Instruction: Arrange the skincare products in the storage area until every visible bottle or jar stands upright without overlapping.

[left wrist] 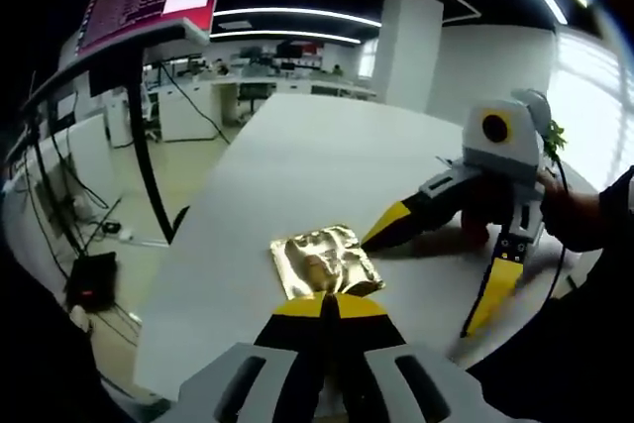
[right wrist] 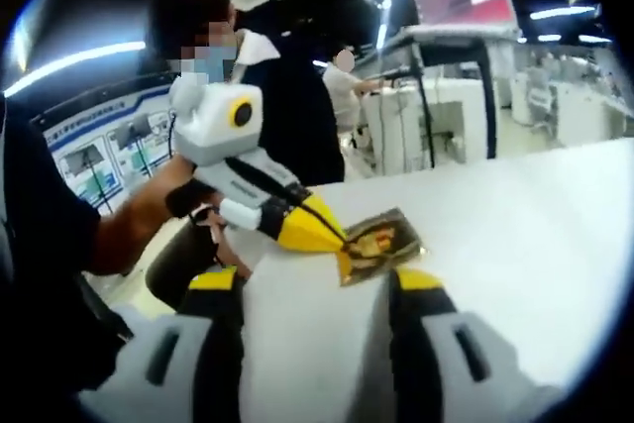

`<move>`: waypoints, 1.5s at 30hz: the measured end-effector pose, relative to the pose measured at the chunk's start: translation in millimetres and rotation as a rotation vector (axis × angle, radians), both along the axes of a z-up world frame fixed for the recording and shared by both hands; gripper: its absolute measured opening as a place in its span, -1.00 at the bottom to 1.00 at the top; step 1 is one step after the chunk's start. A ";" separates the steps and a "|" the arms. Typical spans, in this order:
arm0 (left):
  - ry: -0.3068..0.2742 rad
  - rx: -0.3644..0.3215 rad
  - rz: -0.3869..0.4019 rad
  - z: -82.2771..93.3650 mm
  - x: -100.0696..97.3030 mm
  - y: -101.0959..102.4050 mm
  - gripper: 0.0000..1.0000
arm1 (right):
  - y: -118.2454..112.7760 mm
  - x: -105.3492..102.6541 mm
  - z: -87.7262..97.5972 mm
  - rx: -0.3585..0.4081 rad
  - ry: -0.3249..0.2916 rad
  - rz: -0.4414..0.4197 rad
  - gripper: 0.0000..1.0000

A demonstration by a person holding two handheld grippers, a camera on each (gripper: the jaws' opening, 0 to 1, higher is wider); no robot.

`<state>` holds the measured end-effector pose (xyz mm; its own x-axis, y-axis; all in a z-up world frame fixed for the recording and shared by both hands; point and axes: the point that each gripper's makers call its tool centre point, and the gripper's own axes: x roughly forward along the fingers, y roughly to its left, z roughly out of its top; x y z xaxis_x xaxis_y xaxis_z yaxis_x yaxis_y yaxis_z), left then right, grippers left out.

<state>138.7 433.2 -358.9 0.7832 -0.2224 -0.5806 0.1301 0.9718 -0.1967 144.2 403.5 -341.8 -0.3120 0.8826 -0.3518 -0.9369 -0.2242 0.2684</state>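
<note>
I have the left tongs [left wrist: 332,306] pinched shut on the near edge of a crinkled gold foil sachet [left wrist: 325,263], which lies flat on the white surface [left wrist: 297,165] not far in from its near edge. In the right gripper view the same sachet [right wrist: 379,242] shows with the left tongs [right wrist: 337,237] closed on its corner, a person's hand behind them. My right tongs [right wrist: 312,294] stand wide apart with nothing between them; in the left gripper view they [left wrist: 436,274] hover just beside the sachet on its far right side, one tip close to the foil's edge, though I cannot tell whether it touches. As for progress, I judge the job barely begun, or at least nowhere near provable as finished: the one skincare item I can see is this flat packet, and it is lying down, not standing. I see no bottle or jar on the surface, and no tray, rack or box that I could call the storage area, so I cannot say where the sachet is meant to go. What is left, as I read it, is to carry or stand this packet where it belongs and then deal with any other products.
</note>
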 end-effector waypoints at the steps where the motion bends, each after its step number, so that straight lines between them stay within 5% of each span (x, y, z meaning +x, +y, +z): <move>1: 0.000 -0.001 -0.001 0.0 0.0 -0.1 -1.00 | 0.8 1.3 2.0 0.007 0.023 -0.022 0.16; 5: -0.003 -0.006 -0.004 -0.2 0.2 0.1 -1.00 | 4.1 8.9 10.4 0.029 0.148 -0.065 0.03; 8: -0.007 -0.012 -0.006 -0.4 0.6 0.1 -1.00 | 8.4 23.3 8.9 0.026 0.187 -0.120 -0.13; 14: -0.012 -0.020 -0.012 -0.4 1.5 0.4 -1.00 | 10.2 44.2 3.7 0.007 0.164 -0.200 -0.23; 21: -0.013 -0.016 -0.020 0.0 2.2 0.4 -1.00 | 15.1 46.0 -1.2 -0.025 0.144 -0.192 -0.48; 36: -0.017 -0.008 -0.038 0.4 2.4 -0.2 -1.00 | 34.0 47.7 -0.3 -0.027 0.271 -0.201 -0.96; 45: -0.020 -0.007 -0.046 0.5 2.3 -0.9 -1.00 | 35.6 39.7 0.3 -0.027 0.279 -0.160 -1.00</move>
<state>141.0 432.3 -358.4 0.7833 -0.2628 -0.5634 0.1789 0.9632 -0.2007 183.9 439.1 -341.5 -0.2582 0.9195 -0.2964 -0.8489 -0.0695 0.5240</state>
